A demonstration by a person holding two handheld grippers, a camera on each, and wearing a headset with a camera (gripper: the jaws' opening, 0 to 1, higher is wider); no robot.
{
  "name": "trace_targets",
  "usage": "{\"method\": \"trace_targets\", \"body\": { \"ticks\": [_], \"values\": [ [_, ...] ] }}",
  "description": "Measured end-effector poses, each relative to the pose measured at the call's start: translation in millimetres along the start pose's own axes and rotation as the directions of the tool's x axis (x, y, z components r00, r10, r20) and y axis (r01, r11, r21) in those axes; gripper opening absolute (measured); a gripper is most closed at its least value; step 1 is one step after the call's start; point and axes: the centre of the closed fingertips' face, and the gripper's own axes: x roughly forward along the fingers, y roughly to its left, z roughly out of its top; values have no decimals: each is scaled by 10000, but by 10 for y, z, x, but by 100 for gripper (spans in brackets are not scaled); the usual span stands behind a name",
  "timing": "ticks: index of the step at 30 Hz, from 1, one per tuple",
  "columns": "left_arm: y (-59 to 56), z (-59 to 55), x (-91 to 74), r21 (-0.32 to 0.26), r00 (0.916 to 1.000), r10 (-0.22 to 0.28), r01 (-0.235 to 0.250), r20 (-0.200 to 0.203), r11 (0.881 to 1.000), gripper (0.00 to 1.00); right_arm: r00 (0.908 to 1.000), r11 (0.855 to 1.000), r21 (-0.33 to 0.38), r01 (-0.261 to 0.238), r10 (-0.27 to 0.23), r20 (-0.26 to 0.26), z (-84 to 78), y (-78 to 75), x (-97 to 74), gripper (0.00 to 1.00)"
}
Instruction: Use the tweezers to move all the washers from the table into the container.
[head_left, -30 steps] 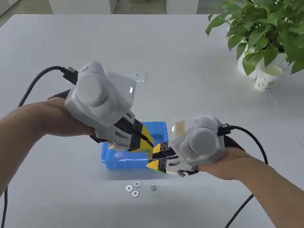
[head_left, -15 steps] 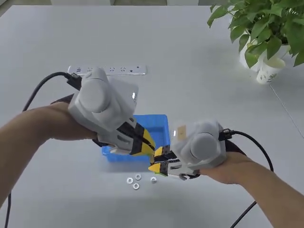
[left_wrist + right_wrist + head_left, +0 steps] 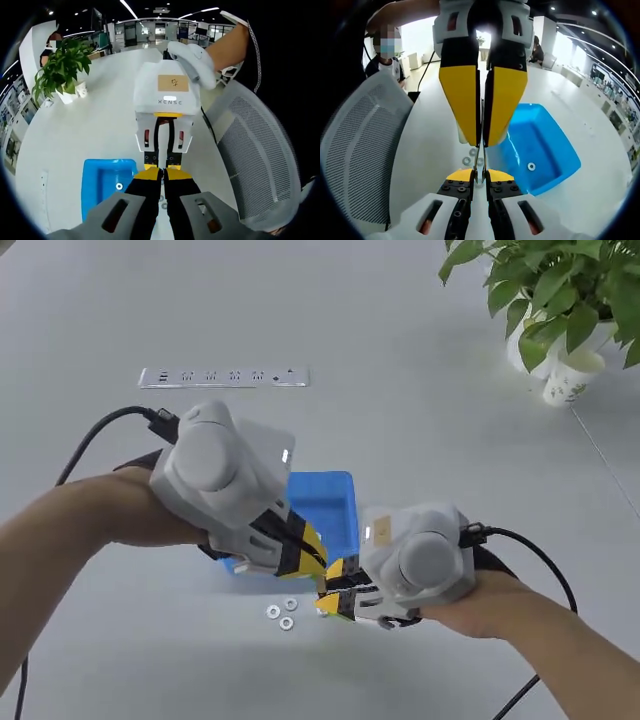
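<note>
Left tongs point(image 3: 318, 558) and right tongs point(image 3: 330, 602), both clenched on the tweezers point(image 3: 479, 165), now closer to the washers point(image 3: 273, 612).

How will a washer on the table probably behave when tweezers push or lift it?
The washers look flat and thin, so one probably slides on the smooth table rather than rolling. Being tiny metal rings, they seem light yet slippery, and may slip from the thin tweezers.
</note>
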Motion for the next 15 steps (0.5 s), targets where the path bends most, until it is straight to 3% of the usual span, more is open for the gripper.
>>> {"method": "trace_targets", "body": {
  "ticks": [15],
  "values": [
    [-24, -103, 81, -145, 9997, -239, 237, -105, 9996, 6, 9996, 9994, 203, -266, 267, -47, -73, 62, 95, 12]
  ]
}}
